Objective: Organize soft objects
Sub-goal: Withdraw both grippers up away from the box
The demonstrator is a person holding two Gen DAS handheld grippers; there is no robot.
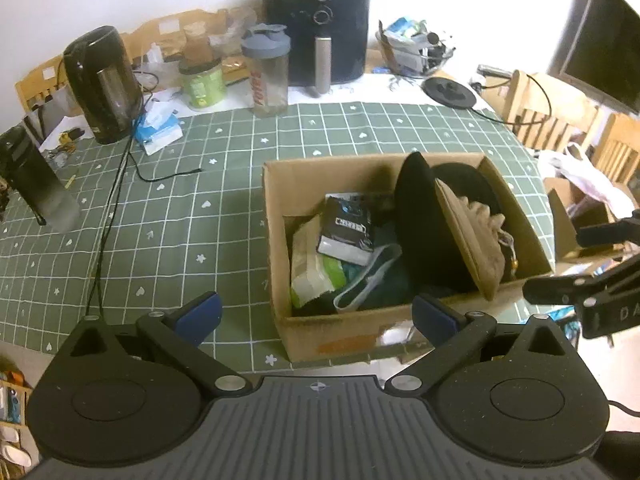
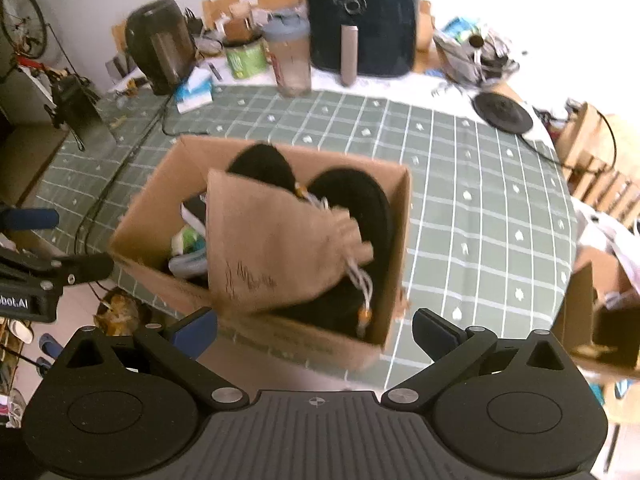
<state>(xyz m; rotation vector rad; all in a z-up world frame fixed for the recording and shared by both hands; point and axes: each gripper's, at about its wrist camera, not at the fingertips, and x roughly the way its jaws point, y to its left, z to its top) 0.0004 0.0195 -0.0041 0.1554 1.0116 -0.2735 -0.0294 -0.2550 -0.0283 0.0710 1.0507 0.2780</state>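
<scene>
**Both tools released, soft items sit in cardboard box**

Left tool (image 1: 316, 316): jaws spread wide, nothing between the blue pads (image 1: 199, 317), released. It hovers at the near edge of the counter (image 1: 180, 208), just in front of the cardboard box (image 1: 340, 338).

Right tool (image 2: 315, 330): jaws also spread wide, empty, released. It hovers over the near side of the same box, seen here slightly blurred. Each tool shows at the edge of the other's view.

Box stands open-topped on the green checked cloth, near the counter's front edge. Inside, right half: two black slippers (image 2: 356, 196) standing on edge, side by side. A tan drawstring pouch (image 2: 272, 240) leans against them, tilted, its lower corner sticking over the box's front wall; its white cord with orange beads hangs down on the right. Left half of the box: a black-and-white packet (image 1: 348, 228) on top of a green-and-white pack (image 1: 314, 268), plus a dark teal cloth with pale trim (image 1: 372, 280) beside them.

Further back on the counter, well apart from the box: clear shaker bottle with grey lid (image 1: 269, 74), green jar (image 1: 201, 82), black kettle (image 1: 102, 84), its round base (image 1: 450, 92) off to the right, tissue pack (image 1: 158, 128), dark air fryer (image 1: 316, 20) against the wall. Black cable (image 1: 116, 184) runs across the cloth on the left. Wooden chairs (image 1: 548, 112) stand at the right.
</scene>
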